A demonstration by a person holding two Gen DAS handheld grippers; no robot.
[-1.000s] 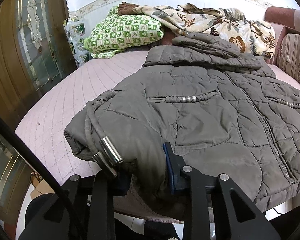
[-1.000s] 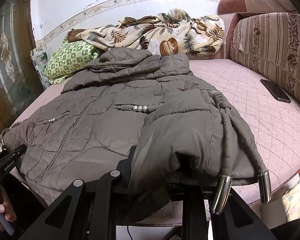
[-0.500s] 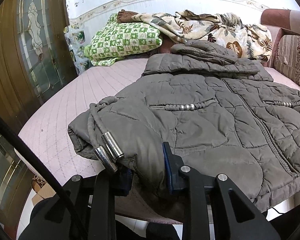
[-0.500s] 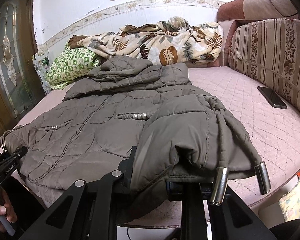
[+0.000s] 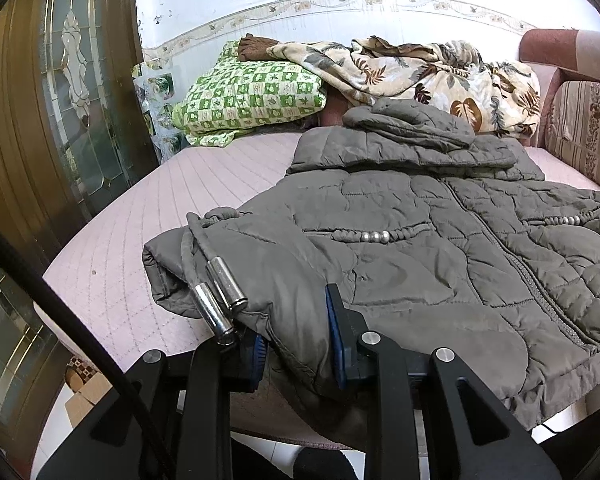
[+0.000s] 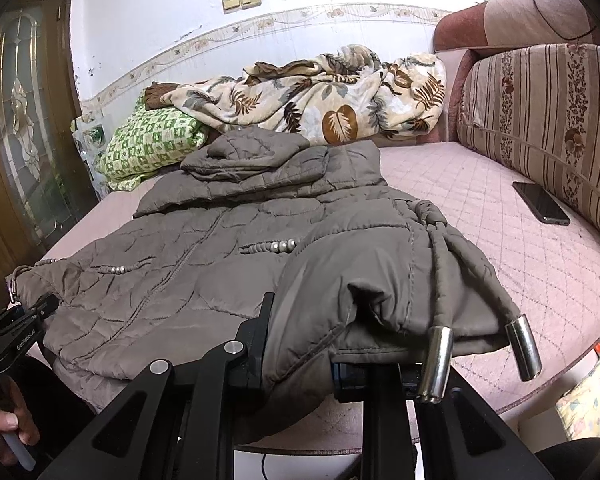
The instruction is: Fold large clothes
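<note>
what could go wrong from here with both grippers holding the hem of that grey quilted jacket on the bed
1. The left gripper and right gripper each pinch only a thick bunch of the grey quilted jacket at its hem, so the puffy fabric may slip out as it is carried over.
2. The loose metal-tipped drawstrings dangle over the right gripper and could snag.
3. The black phone lies on the pink bed cover nearby; swinging fabric might knock it.

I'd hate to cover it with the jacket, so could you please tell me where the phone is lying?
In the right wrist view, the phone lies on the pink bed cover at the right, beside the striped cushion, clear of the jacket.
</note>
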